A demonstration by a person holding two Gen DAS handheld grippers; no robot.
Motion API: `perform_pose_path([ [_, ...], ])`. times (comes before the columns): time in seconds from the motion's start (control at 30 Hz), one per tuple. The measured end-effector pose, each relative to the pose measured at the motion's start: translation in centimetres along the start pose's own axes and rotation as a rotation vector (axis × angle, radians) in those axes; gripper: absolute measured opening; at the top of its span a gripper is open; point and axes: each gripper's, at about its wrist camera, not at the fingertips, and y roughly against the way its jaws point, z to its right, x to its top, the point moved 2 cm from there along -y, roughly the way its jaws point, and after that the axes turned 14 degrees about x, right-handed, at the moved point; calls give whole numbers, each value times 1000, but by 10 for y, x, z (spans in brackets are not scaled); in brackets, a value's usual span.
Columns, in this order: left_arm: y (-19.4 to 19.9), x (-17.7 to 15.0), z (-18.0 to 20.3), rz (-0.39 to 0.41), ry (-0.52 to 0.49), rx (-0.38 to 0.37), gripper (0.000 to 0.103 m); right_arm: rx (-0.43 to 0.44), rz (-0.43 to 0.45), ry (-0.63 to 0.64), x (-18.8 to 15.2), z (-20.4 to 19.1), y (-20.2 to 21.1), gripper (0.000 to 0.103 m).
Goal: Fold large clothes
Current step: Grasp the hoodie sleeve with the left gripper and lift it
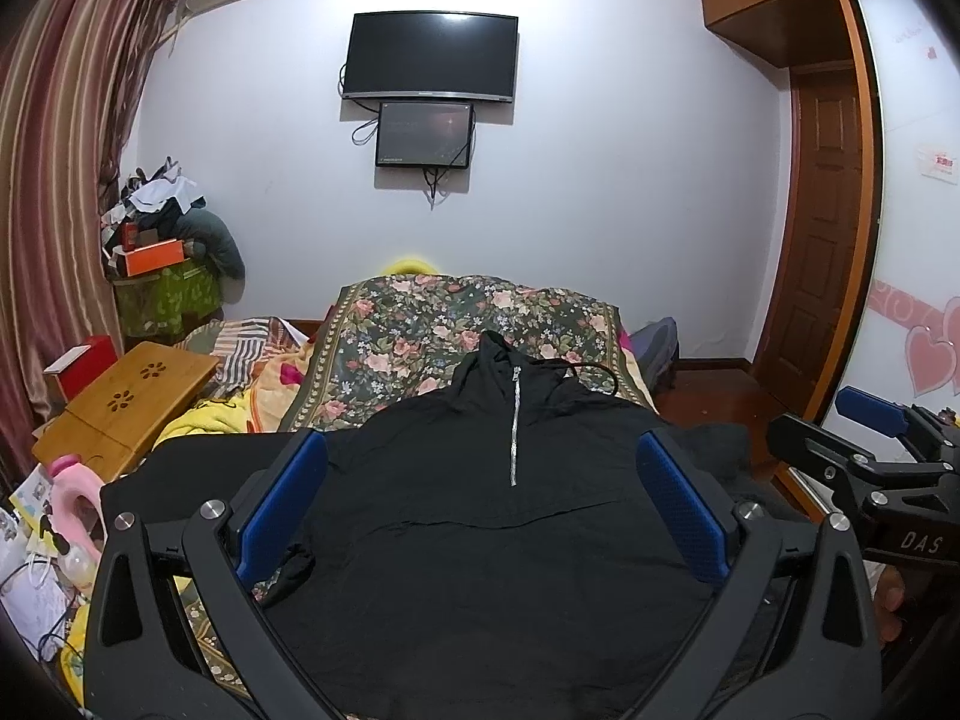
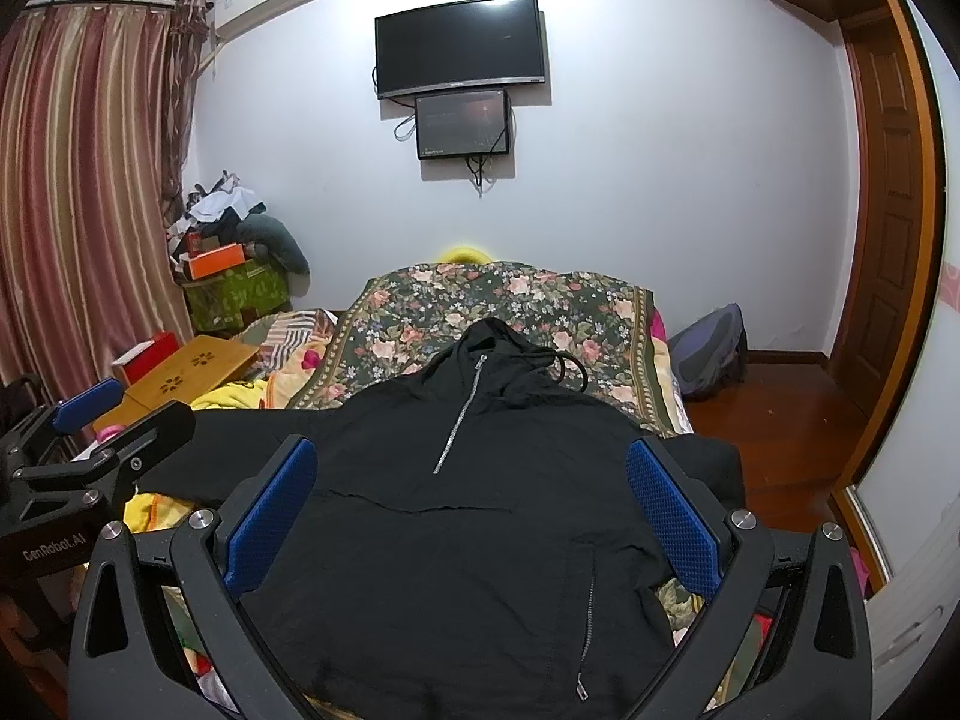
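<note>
A black hooded jacket (image 1: 480,540) with a short silver neck zip lies flat, front up, on the floral bedspread (image 1: 420,336), hood pointing to the far wall. It also fills the right wrist view (image 2: 456,552). My left gripper (image 1: 480,468) is open and empty, held above the jacket's lower half. My right gripper (image 2: 471,468) is open and empty, also above the lower half, to the right of the left one. The right gripper shows at the right edge of the left wrist view (image 1: 840,432). The left gripper shows at the left edge of the right wrist view (image 2: 126,414).
A wooden lap table (image 1: 126,402) and bedding clutter lie left of the jacket. A pink bottle (image 1: 72,498) and papers sit at the lower left. A backpack (image 2: 708,354) stands on the wooden floor by the door (image 2: 888,228). A TV (image 1: 429,57) hangs on the far wall.
</note>
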Motion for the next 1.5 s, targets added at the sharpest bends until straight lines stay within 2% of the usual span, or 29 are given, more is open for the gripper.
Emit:
perform_pose_path([
  [0.13, -12, 1, -9, -13, 5, 23, 103, -6, -18, -7, 0, 4, -7, 102],
  [0.33, -46, 1, -46, -52, 62, 119, 103, -25, -62, -17, -2, 11, -28, 102],
  [0.6, -109, -12, -133, -155, 204, 299, 103, -47, -122, -28, 1, 21, -59, 102],
  [0.73, -143, -36, -191, -244, 296, 393, 103, -52, -148, -47, 1, 26, -73, 102],
  [0.9, -183, -83, -260, -398, 439, 449, 97, -52, -188, -72, -2, 30, -90, 102],
  [1.0, -201, -112, -285, -494, 523, 432, 90, -57, -222, -85, -7, 32, -99, 102],
  [1.23, -237, -175, -317, -679, 780, 321, 82, -58, -274, -108, -14, 38, -112, 102],
  [1.27, -243, -183, -319, -696, 808, 310, 81, -61, -282, -107, -15, 39, -113, 102],
  [1.37, -260, -197, -322, -735, 853, 266, 70, -67, -296, -110, -16, 41, -114, 102],
  [1.5, -279, -201, -324, -736, 861, 249, 69, -70, -303, -122, -16, 44, -113, 102],
])
